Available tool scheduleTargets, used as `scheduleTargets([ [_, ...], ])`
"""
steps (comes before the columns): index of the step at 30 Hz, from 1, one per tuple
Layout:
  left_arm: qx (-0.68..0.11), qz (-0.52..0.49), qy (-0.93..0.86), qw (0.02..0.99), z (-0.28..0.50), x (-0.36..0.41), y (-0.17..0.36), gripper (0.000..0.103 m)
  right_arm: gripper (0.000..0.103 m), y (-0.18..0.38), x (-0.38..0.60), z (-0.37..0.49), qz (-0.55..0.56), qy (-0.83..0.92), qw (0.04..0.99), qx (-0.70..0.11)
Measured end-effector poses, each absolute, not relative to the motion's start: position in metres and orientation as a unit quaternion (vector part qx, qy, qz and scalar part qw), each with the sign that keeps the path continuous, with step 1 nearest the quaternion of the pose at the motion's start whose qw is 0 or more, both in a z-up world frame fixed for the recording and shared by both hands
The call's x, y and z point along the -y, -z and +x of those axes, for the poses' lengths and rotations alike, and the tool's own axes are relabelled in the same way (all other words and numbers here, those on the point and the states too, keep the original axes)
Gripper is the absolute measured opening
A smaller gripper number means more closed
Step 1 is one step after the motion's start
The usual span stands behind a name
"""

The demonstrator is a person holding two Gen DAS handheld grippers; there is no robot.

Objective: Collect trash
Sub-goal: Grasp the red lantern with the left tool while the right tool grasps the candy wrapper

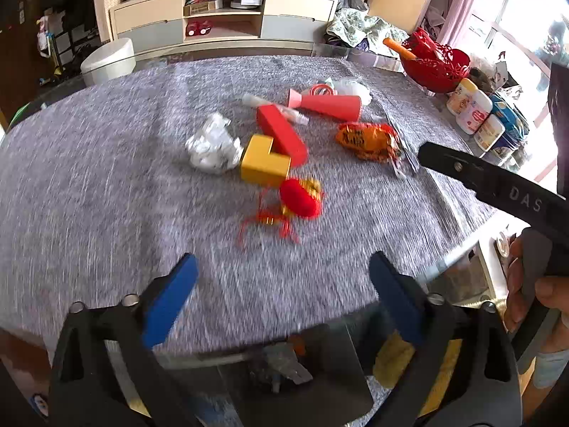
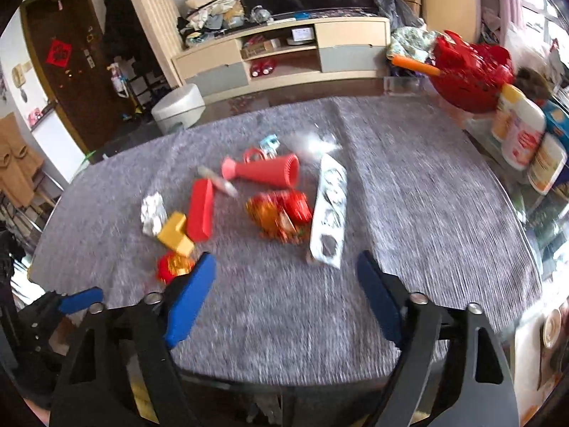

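Both wrist views look steeply down from the near edge, sharing the cluttered grey tabletop (image 1: 106, 178).

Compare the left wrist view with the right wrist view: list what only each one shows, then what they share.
Only the left wrist view: a hand on the right gripper's handle, and the left gripper with jaws open and empty.

Only the right wrist view: a dark door with a red ornament, and the right gripper, open and empty.

Both: the grey cloth, crumpled foil, yellow block, red block, red cone, orange wrapper and red basket.
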State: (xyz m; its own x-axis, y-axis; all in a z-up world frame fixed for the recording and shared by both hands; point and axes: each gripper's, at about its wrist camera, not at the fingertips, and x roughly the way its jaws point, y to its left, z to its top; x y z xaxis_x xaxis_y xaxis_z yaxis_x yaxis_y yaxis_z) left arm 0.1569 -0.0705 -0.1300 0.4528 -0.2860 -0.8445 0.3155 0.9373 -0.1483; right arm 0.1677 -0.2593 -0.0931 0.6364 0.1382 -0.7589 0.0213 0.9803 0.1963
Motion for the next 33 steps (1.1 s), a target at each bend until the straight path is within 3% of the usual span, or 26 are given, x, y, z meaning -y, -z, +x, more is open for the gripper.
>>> scheduleTargets([
  [5, -0.506, 0.018, 0.175, 0.844, 0.179, 0.08, 0.14, 0.065, 0.07, 0.096, 0.254, 0.195, 0.092, -0.036, 0.9, -0.425],
  [11, -0.522, 0.017, 0.179, 0.834, 0.198, 0.089, 0.155, 0.057, 0.069, 0.102, 0.249, 0.217, 0.092, -0.047, 0.899, -0.425],
  [22, -0.513, 0.026, 0.179, 0.839, 0.213, 0.097, 0.161, 0.054, 0.068, 0.13, 0.24, 0.231, 0.062, -0.048, 0.886, -0.456],
  [31, -0.506, 0.036, 0.181, 0.842, 0.21, 0.098, 0.161, 0.054, 0.041, 0.129, 0.241, 0.229, 0.059, -0.051, 0.89, -0.449],
  [33, -0.504, 0.039, 0.181, 0.844, 0.209, 0.099, 0.161, 0.056, 0.04, 0.126, 0.24, 0.228, 0.065, -0.059, 0.891, -0.445],
])
